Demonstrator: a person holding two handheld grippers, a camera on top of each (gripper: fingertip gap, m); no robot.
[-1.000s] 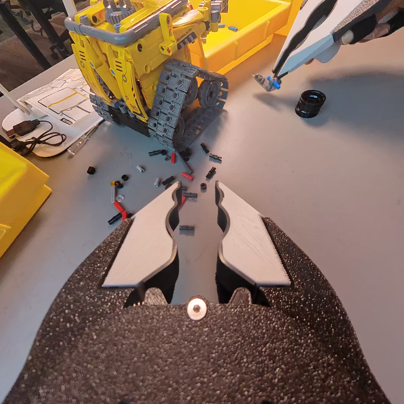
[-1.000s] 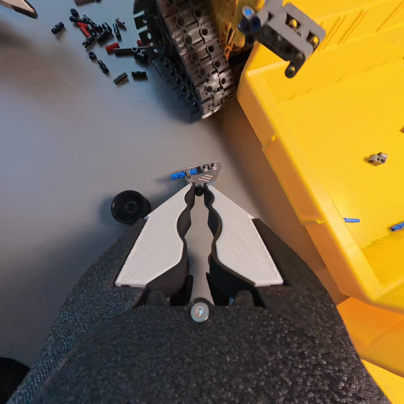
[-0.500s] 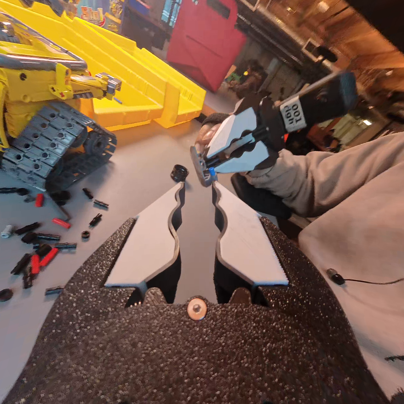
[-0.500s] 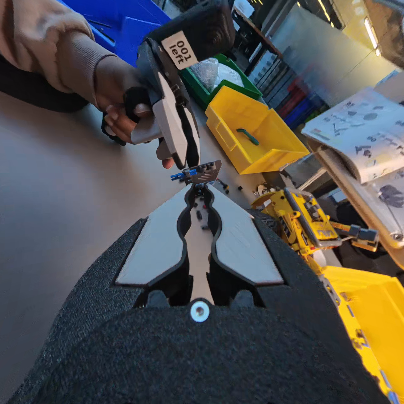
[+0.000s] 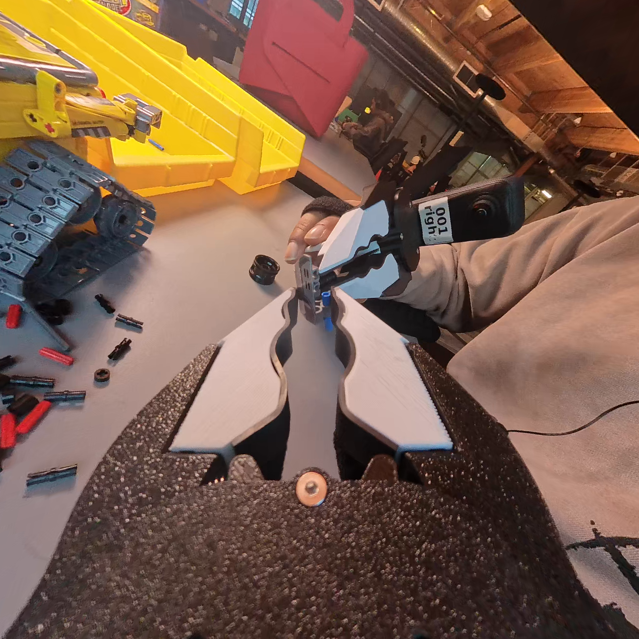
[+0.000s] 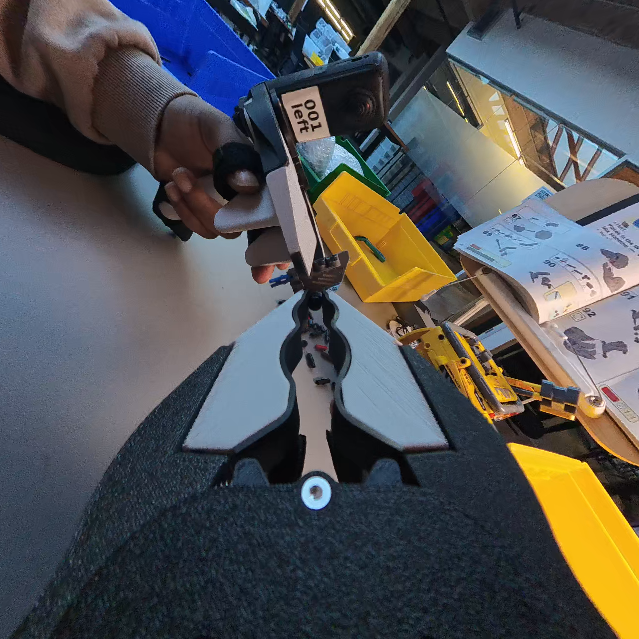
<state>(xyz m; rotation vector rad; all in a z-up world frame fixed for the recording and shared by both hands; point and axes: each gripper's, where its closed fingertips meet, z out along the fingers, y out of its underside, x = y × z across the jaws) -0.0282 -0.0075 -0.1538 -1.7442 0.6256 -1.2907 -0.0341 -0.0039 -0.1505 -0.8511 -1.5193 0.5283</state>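
Left wrist view: left gripper [image 5: 313, 304] at frame centre, jaws apart, straddling grey toy part [image 5: 308, 287] with blue pin [image 5: 326, 307], not clamped. Right gripper [image 5: 323, 273], entering from right of frame, pinched tight on same part, holding it above worktop [image 5: 193, 294] within left gripper's reach. Black wheel [image 5: 264, 274] on worktop just left of part. Yellow tracked model [image 5: 52, 173] upper left; loose pins [image 5: 52, 377] lower left. Right wrist view: part [image 6: 325, 273] at right gripper [image 6: 313, 294] tips, frame centre; manual [image 6: 560, 249] propped open at right.

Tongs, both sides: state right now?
Left tongs: open, tips on either side of the grey piece with its blue pin; not clamped.
Right tongs: shut on the grey piece, holding it off the table.
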